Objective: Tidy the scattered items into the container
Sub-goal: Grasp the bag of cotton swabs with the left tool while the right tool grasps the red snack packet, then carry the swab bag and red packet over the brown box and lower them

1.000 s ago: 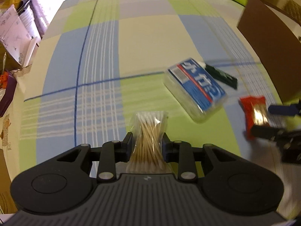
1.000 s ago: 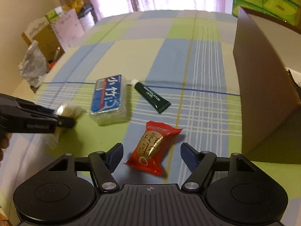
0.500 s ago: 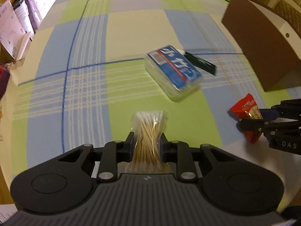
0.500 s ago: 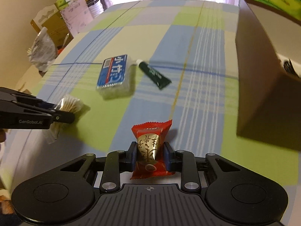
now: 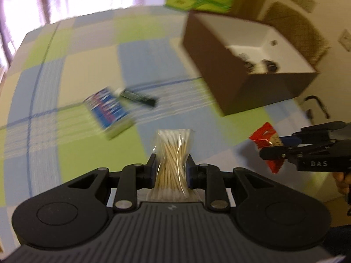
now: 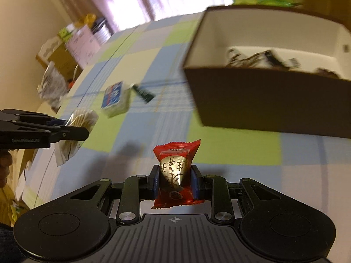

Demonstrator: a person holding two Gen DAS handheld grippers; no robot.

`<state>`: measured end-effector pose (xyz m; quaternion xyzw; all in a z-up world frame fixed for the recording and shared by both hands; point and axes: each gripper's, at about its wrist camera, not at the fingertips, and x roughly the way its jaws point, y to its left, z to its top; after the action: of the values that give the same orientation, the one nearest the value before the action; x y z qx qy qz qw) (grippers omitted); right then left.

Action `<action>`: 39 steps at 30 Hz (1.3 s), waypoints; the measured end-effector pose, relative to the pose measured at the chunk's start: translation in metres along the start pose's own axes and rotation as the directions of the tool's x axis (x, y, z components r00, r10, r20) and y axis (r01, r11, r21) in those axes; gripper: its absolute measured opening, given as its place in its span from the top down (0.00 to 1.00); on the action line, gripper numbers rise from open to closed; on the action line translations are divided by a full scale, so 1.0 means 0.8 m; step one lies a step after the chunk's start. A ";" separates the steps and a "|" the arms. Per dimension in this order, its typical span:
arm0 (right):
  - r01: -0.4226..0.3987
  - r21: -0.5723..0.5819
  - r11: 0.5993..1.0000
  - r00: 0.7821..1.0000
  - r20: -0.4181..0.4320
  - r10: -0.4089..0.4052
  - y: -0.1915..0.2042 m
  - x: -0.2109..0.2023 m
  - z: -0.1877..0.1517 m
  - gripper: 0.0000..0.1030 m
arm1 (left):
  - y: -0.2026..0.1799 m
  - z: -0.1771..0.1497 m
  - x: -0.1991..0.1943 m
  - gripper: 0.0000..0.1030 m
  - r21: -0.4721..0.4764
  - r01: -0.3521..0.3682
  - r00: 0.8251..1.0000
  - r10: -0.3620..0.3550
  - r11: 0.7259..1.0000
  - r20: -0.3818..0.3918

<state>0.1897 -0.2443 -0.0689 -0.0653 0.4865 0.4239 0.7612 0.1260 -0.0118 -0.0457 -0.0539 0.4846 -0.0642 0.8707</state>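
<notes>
Left gripper: jaws closed on a bag of cotton swabs, pinched at the waist so the bundle stands upright, clear of the tablecloth.

Right gripper: jaws closed on a red candy packet, gripped mid-body, carried above the table.

Brown box at 1 o'clock from the right gripper, open top, dark clutter inside, blurred, cannot identify.

2 items on the cloth at 11 o'clock: blue packet, dark tube, touching or nearly so.

Judgement: both loads are bound for the box.

Both tongs, left and right, are clamped, held aloft.
</notes>
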 end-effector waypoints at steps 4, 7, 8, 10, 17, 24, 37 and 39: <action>0.000 0.042 0.999 0.997 0.074 -0.003 -0.035 -0.046 0.008 0.70 | -0.048 0.036 -0.012 0.80 0.059 0.054 0.996 -0.058 0.997 0.061; 0.009 0.061 0.998 0.991 0.136 -0.017 -0.062 -0.081 0.019 0.70 | -0.080 0.066 -0.016 0.80 0.099 0.078 0.990 -0.088 0.992 0.110; 0.013 0.067 0.998 0.988 0.155 -0.023 -0.072 -0.092 0.024 0.70 | -0.089 0.076 -0.017 0.80 0.106 0.087 0.987 -0.100 0.990 0.123; 0.023 0.071 0.997 0.982 0.186 -0.035 -0.089 -0.109 0.034 0.70 | -0.105 0.097 -0.013 0.80 0.121 0.101 0.982 -0.118 0.988 0.145; 0.087 0.032 0.996 0.964 0.251 -0.093 -0.149 -0.137 0.092 0.70 | -0.155 0.166 0.021 0.80 0.162 0.081 0.978 -0.110 0.983 0.176; 0.128 -0.025 0.991 0.964 0.239 -0.118 -0.211 -0.107 0.152 0.70 | -0.190 0.223 0.084 0.80 0.147 0.061 0.989 -0.080 0.987 0.127; 0.129 -0.060 0.990 0.987 0.106 -0.122 -0.289 -0.023 0.210 0.70 | -0.204 0.278 0.203 0.80 0.103 0.028 1.000 -0.027 0.994 -0.012; 0.147 -0.066 0.987 0.986 0.089 -0.141 -0.295 -0.012 0.217 0.70 | -0.205 0.282 0.217 0.80 0.096 0.022 0.999 -0.019 0.995 -0.029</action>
<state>0.4745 -0.3100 -0.0455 -0.1098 0.4324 0.3876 0.8067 0.3990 -0.1946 -0.0473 -0.0160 0.4925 -0.0970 0.8647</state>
